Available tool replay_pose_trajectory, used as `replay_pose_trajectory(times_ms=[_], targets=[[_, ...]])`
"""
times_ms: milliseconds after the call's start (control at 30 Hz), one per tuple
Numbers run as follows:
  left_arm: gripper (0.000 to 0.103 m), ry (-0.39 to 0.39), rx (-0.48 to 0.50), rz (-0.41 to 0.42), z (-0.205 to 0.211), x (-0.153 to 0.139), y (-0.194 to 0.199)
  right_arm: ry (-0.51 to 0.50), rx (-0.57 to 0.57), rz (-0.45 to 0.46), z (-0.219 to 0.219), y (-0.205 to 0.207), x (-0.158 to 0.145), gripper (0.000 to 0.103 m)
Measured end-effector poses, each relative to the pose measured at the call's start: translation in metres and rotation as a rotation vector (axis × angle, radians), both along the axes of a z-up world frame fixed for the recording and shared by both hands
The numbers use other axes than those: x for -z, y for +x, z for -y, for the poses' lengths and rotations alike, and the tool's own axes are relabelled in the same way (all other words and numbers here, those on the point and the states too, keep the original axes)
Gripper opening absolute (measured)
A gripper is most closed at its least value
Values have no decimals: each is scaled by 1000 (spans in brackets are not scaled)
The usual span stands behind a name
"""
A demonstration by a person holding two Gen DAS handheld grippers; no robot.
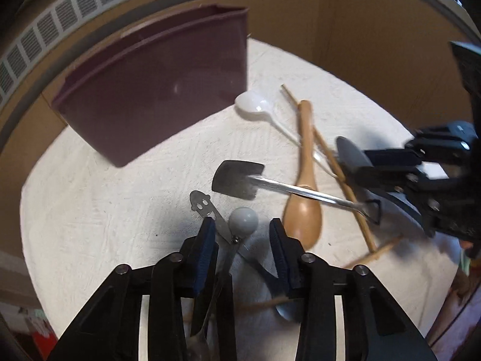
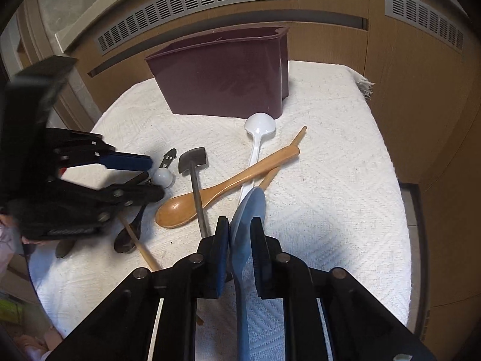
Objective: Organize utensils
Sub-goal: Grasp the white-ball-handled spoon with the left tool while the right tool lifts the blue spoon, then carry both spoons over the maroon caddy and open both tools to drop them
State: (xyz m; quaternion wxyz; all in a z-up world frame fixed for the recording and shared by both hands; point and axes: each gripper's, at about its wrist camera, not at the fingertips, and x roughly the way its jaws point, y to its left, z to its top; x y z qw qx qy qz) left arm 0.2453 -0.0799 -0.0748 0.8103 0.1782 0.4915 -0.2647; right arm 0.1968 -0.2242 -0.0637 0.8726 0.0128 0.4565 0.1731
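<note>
Right hand-held gripper (image 2: 238, 237) clamping a blue spatula (image 2: 249, 210), left hand-held gripper (image 1: 242, 234) straddling, pads apart, a white-knobbed tool (image 1: 243, 218), maroon bin (image 2: 222, 84) interior showing in neither view.

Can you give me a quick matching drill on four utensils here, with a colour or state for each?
Things:
1. plastic spoon
2. wooden spoon
3. blue spatula
4. small metal spatula

States:
a. clamped in the right gripper
b. white, its bowl nearest the maroon bin
c. tan, lying across the white handle
d. dark flat blade, lying loose on the white cloth

Pairs: 1-b, 2-c, 3-a, 4-d
</note>
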Motion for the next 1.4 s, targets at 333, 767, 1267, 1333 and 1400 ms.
replay_pose_trajectory(times_ms=[333, 767, 1267, 1333, 1400], targets=[[22, -201, -217, 89, -36, -16, -15, 64, 53, 7, 16, -7, -1, 64], [22, -416, -405, 242, -89, -56, -66, -51, 42, -2, -17, 18, 8, 27], [22, -529, -387, 373, -95, -121, -84, 65, -23, 242, -22, -10, -82, 10], [22, -549, -383, 369, -96, -127, -80, 87, -31, 231, -21, -3, -85, 10], [22, -565, -375, 355, -98, -134, -74, 95, -40, 224, -19, 3, -90, 10]])
